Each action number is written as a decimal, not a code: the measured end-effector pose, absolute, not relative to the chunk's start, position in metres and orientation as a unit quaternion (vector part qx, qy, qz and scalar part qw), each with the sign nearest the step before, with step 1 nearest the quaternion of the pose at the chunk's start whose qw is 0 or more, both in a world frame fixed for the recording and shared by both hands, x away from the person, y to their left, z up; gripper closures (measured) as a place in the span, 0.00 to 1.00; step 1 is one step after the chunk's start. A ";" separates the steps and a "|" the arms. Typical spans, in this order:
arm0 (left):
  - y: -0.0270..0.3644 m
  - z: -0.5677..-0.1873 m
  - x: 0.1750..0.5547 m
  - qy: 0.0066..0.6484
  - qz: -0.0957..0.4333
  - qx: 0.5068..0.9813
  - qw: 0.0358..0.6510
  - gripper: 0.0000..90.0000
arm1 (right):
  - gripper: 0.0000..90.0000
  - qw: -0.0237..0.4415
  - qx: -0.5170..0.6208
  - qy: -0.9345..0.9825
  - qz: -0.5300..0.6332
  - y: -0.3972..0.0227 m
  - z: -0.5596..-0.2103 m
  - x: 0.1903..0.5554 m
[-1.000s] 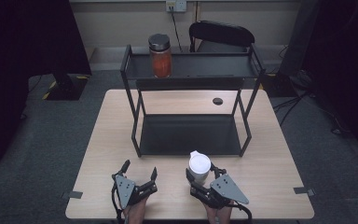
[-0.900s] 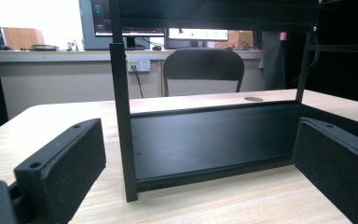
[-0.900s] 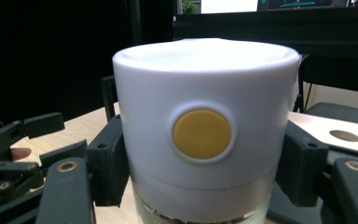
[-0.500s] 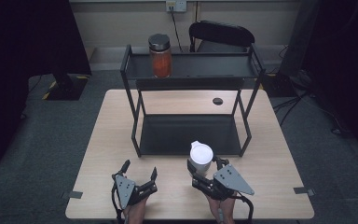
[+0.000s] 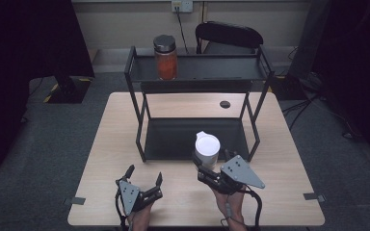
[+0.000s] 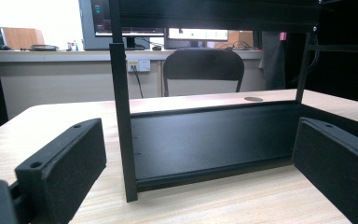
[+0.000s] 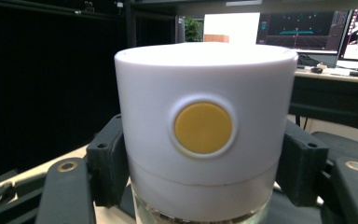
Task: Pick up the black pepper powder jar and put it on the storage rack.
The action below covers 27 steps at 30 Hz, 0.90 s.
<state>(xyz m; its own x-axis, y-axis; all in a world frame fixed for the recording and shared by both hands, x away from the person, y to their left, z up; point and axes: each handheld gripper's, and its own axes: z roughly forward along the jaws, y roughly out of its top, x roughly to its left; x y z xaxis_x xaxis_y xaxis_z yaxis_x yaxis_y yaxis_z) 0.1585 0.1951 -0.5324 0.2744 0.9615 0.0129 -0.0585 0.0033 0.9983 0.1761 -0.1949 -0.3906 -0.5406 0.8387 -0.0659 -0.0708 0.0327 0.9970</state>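
Matt black metal rack (image 5: 200, 72) on a pale wood-grain table (image 5: 289, 159); smooth white plastic lid (image 7: 205, 126) tops a clear jar.

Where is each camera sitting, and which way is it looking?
High view: above the table, looking forward and down; both hands and the right hand-held gripper show.
Left gripper view: on the left hand-held gripper, jaws apart, facing the black rack.
Right gripper view: on the right hand-held gripper, jaws gripping the white-lidded jar.
Shared: the jar, rack and chair.
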 end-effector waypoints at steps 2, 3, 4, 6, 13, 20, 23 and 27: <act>0.195 -0.532 0.158 0.410 0.441 0.551 0.578 0.02 | 0.34 0.367 0.308 0.617 0.624 -0.195 -0.387 0.178; 0.195 -0.532 0.158 0.410 0.441 0.551 0.578 0.02 | 0.34 0.369 0.307 0.616 0.625 -0.195 -0.384 0.179; 0.195 -0.532 0.158 0.410 0.441 0.551 0.578 0.02 | 0.34 0.371 0.305 0.614 0.627 -0.195 -0.382 0.181; 0.195 -0.532 0.158 0.410 0.441 0.551 0.578 0.02 | 0.34 0.370 0.306 0.609 0.631 -0.195 -0.380 0.184; 0.195 -0.532 0.158 0.410 0.441 0.551 0.578 0.02 | 0.34 0.375 0.304 0.602 0.636 -0.195 -0.369 0.193; 0.195 -0.532 0.158 0.410 0.441 0.551 0.578 0.02 | 0.34 0.380 0.309 0.593 0.639 -0.195 -0.353 0.198; 0.195 -0.532 0.158 0.410 0.441 0.551 0.578 0.02 | 0.34 0.386 0.305 0.590 0.640 -0.195 -0.345 0.201; 0.195 -0.532 0.158 0.410 0.441 0.551 0.578 0.02 | 0.34 0.396 0.302 0.585 0.640 -0.195 -0.330 0.205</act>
